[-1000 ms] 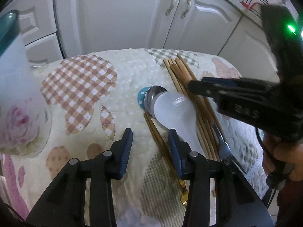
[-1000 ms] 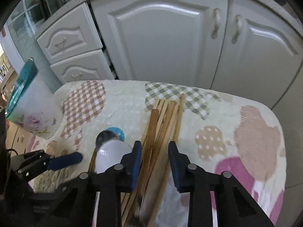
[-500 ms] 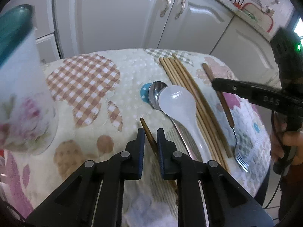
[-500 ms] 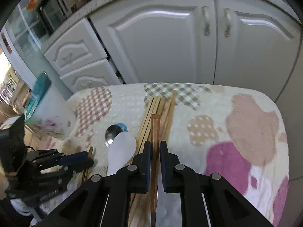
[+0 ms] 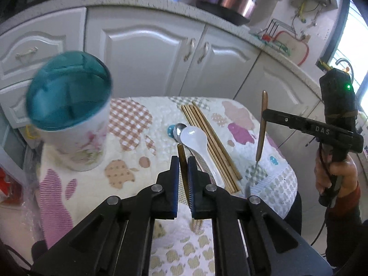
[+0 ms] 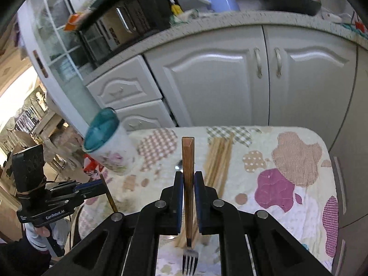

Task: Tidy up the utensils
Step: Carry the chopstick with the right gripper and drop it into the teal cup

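- My right claw [image 6: 188, 193] clamps a wooden-handled fork [image 6: 188, 184], tines hanging below.
- My left claw [image 5: 183, 172] grips a brown-handled utensil [image 5: 182, 161].
- Ahead of it: chopsticks [image 5: 207, 133], patchwork cloth [image 5: 128, 124], white cabinets [image 5: 147, 53].

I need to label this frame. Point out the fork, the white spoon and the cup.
fork [image 6: 188, 184], right wrist view, on its brown wooden handle between the tool's fingers.
white spoon [image 5: 192, 136], left wrist view, on its bowl.
cup [image 5: 78, 142], left wrist view, on its floral white wall.

Quilted patchwork-covered worktop [image 5: 96, 184], bearing a floral cup [image 5: 71, 124], wooden chopsticks [image 5: 211, 145], white spoon [image 5: 197, 145] overlapping a metal spoon [image 5: 178, 130].
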`<state>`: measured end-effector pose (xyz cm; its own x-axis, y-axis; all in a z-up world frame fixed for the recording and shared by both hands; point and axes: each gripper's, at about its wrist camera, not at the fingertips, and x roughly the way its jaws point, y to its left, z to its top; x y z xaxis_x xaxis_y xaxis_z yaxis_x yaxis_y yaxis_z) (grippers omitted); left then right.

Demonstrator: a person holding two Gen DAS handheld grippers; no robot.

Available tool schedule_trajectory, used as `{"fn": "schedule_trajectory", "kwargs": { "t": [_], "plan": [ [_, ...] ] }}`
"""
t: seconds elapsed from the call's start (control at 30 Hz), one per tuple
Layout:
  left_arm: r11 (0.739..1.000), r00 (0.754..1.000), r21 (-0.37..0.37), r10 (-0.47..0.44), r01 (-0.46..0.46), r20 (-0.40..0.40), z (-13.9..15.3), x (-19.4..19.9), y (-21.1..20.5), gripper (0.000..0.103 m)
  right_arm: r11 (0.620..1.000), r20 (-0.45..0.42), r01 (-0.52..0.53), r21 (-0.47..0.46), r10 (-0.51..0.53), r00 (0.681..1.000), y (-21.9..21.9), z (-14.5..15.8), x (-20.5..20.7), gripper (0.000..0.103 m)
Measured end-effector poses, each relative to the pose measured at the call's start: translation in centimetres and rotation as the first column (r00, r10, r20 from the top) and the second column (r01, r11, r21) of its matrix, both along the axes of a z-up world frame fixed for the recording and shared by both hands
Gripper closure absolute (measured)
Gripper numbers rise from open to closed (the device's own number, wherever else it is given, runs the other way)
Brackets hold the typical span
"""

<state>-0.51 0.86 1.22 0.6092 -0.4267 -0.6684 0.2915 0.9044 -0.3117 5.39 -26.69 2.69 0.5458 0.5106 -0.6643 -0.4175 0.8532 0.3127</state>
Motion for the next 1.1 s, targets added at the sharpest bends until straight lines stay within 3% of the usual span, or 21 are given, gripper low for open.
{"fn": "schedule_trajectory", "kwargs": {
  "t": [0.27,0.43,0.57,0.6,0.83,0.93,0.97,1.0,1.1],
  "plan": [
    [0.999,0.996,-0.014,0.042,-0.041,0.076,2.9,-2.1,2.8,0.099,0.999,0.079,-0.051,0.002,0.051,0.996,2.7,3.3,-1.4,0.094],
    [0.997,0.997,-0.010,0.076,-0.076,-0.005,1.0,-1.4,3.4,0.098,0.998,0.094,-0.063,0.004,0.063,0.994,3.9,4.0,-1.4,0.094],
    [0.991,0.990,0.004,0.131,-0.131,-0.058,-2.1,-0.4,2.4,0.066,0.998,0.093,-0.071,0.001,0.070,0.993,4.3,4.0,-1.3,0.094],
    [0.988,0.985,0.013,0.156,-0.155,-0.080,-3.2,0.2,2.2,0.065,0.998,0.092,-0.070,-0.001,0.070,0.993,4.4,4.0,-1.3,0.094],
    [0.966,0.951,0.108,0.252,-0.235,-0.181,-9.0,5.1,0.3,0.065,0.998,0.106,-0.056,0.003,0.055,0.993,3.4,4.5,-1.4,0.094],
    [0.953,0.954,0.183,0.266,-0.240,-0.138,-9.6,6.1,-0.9,0.069,0.999,0.105,-0.052,0.007,0.051,0.993,3.1,4.6,-1.3,0.094],
    [0.947,0.955,0.216,0.269,-0.238,-0.126,-9.5,6.1,-1.2,0.078,0.999,0.105,-0.052,0.009,0.051,0.993,3.1,4.6,-1.4,0.094],
    [0.949,0.958,0.217,0.258,-0.228,-0.126,-9.5,6.1,-1.1,0.089,0.999,0.107,-0.053,0.010,0.052,0.993,3.0,4.7,-1.4,0.094],
    [0.976,0.963,0.108,0.206,-0.189,-0.176,-9.2,5.6,0.2,0.093,0.998,0.112,-0.059,0.019,0.056,0.992,3.1,5.0,-1.4,0.094]
  ]
}}
